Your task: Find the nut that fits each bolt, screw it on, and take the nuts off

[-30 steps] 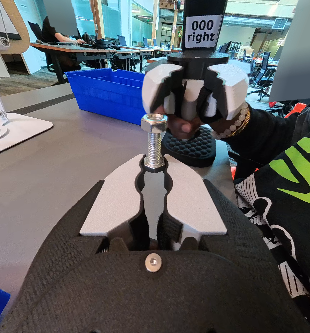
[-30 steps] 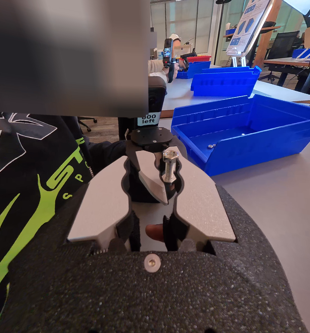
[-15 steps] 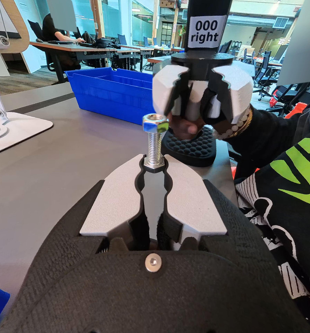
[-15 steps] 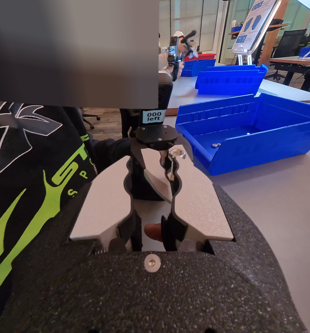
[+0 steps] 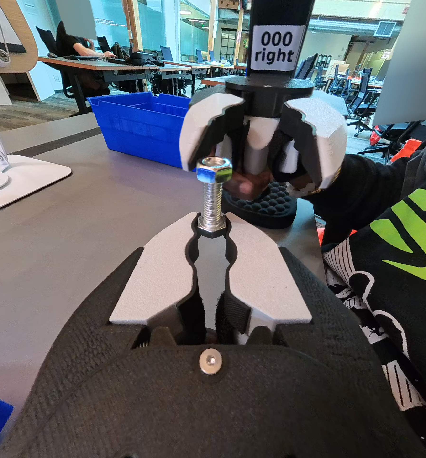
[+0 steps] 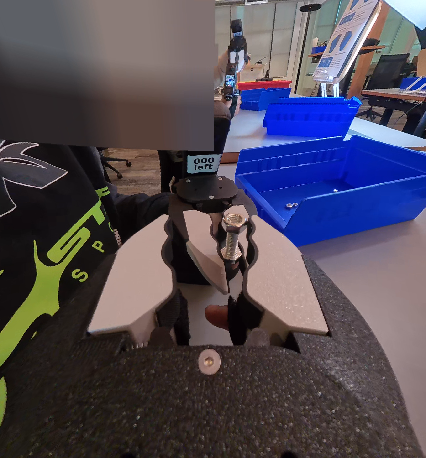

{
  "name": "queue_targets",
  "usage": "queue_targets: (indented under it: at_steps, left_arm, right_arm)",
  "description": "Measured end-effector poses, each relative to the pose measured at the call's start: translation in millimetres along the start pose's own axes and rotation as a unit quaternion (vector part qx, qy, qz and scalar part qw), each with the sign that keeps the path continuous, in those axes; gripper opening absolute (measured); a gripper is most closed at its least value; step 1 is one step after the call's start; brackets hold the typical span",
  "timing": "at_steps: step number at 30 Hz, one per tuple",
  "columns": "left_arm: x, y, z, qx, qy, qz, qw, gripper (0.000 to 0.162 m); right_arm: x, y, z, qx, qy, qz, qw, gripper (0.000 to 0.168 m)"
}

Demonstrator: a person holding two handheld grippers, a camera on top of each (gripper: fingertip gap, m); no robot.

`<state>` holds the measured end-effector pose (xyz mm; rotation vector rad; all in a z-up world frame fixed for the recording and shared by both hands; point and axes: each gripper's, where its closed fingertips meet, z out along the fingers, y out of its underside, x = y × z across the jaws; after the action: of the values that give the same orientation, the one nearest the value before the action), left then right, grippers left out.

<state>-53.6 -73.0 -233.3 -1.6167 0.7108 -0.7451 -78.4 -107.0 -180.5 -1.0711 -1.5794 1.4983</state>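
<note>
The bolt [image 5: 212,198] stands upright with its hex head [image 5: 212,224] clamped between the tips of the left gripper [image 5: 211,229], threaded shank pointing up. A hex nut [image 5: 214,169] sits at the very top of the shank, its bore open to the camera, well apart from the bolt's head.

In the right wrist view the same bolt [image 6: 231,241] and nut [image 6: 234,221] show between the right gripper's fingers. The right gripper [image 6: 209,219] is spread wide, holding nothing; its right finger [image 6: 274,270] lies just beside the nut, though contact cannot be told. From the left wrist view the right gripper [image 5: 254,171] faces the camera from behind the bolt, its near finger [image 5: 202,133] just behind the nut.

Compared with a second ago, the right gripper fills more of the left wrist view and has shifted sideways, and its jaws stand wider than half a second ago. The nut stays at the top of the shank.

A blue bin [image 6: 343,188] sits on the grey table [image 5: 58,235] beyond, with small loose nuts [image 6: 291,205] on its floor. Another blue bin [image 5: 140,133] stands farther back in the left wrist view.
</note>
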Motion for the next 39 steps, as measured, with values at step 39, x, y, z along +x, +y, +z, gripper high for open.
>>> queue_targets:
  at_steps: [39]
  left_arm:
    - [1.2,1.8,1.2,-0.007,0.004,0.004,1.0,0.017]
  right_arm:
    - [6.1,1.5,-9.6,0.033,0.028,0.003,0.999,0.054]
